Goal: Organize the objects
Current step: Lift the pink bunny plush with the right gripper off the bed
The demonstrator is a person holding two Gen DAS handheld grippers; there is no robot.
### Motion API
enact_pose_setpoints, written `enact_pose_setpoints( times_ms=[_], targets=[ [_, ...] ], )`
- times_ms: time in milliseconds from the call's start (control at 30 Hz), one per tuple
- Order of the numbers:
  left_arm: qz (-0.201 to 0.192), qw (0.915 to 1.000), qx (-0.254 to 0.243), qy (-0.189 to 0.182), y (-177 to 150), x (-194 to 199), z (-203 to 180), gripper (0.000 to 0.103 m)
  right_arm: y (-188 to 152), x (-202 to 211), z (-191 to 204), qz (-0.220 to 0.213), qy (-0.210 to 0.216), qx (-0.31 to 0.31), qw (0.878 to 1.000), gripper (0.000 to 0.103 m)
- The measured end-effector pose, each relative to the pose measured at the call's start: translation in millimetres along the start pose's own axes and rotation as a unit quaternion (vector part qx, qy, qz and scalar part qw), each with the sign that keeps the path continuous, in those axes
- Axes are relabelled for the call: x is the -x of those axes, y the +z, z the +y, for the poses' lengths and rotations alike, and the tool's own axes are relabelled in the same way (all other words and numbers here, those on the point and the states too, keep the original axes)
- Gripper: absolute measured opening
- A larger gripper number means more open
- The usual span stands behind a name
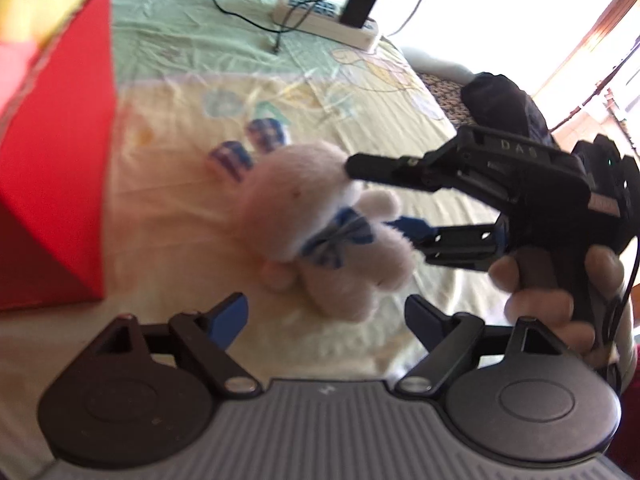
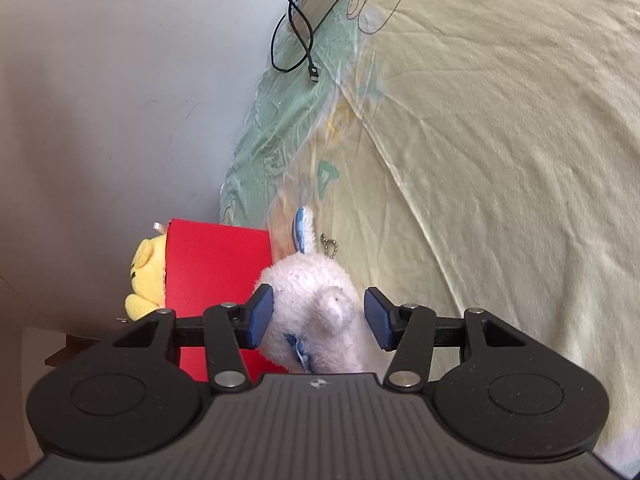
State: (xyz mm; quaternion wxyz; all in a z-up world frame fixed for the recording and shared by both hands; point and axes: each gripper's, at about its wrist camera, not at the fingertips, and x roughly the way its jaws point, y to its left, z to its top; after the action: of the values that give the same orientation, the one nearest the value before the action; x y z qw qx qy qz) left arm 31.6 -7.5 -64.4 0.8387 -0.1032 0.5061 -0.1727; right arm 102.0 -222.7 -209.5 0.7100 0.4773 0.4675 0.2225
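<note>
A pale pink plush rabbit [image 1: 320, 220] with blue striped ears and a blue bow lies on the yellow bedsheet. My right gripper [image 2: 318, 316] straddles the rabbit [image 2: 316, 312] with a blue pad on each side; a gap shows at the right pad, so the jaws stand open around it. From the left wrist view the right gripper [image 1: 384, 200] reaches in from the right, held by a hand. My left gripper [image 1: 326, 318] is open and empty just in front of the rabbit. A red box [image 1: 56, 168] stands at the left, with a yellow plush [image 2: 146, 276] in it.
A white power strip [image 1: 328, 20] with a black charger and cables lies at the far end of the bed. A dark bundle [image 1: 504, 100] sits at the bed's right edge. A pale wall [image 2: 120, 100] runs along the bed's left side.
</note>
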Motion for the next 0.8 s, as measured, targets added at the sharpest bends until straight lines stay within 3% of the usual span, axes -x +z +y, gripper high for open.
enact_pose_setpoints(
  times_ms=[133, 367, 567, 800],
  targets=[
    [0.003, 0.9999, -0.012, -0.007, 9.0, -15.4, -3.9, 0.085, 6.1, 5.9, 0.9, 0.007, 0.003, 0.026, 1.0, 0.054],
    [0.013, 0.9993, -0.033, -0.012, 16.7, -34.6, -6.5, 0.078, 9.4, -7.7, 13.6, 0.041, -0.048, 0.142, 0.988, 0.056],
    [0.014, 0.9995, -0.014, -0.025, 25.4, -37.1, 4.5, 0.079, 10.7, -19.6, 12.3, 0.064, -0.024, 0.125, 0.99, 0.052],
    [0.013, 0.9985, -0.024, -0.047, 18.8, -23.4, 4.5, 0.078, 0.2, -10.1, 3.4, 0.079, -0.01, 0.09, 0.993, 0.044]
  ],
)
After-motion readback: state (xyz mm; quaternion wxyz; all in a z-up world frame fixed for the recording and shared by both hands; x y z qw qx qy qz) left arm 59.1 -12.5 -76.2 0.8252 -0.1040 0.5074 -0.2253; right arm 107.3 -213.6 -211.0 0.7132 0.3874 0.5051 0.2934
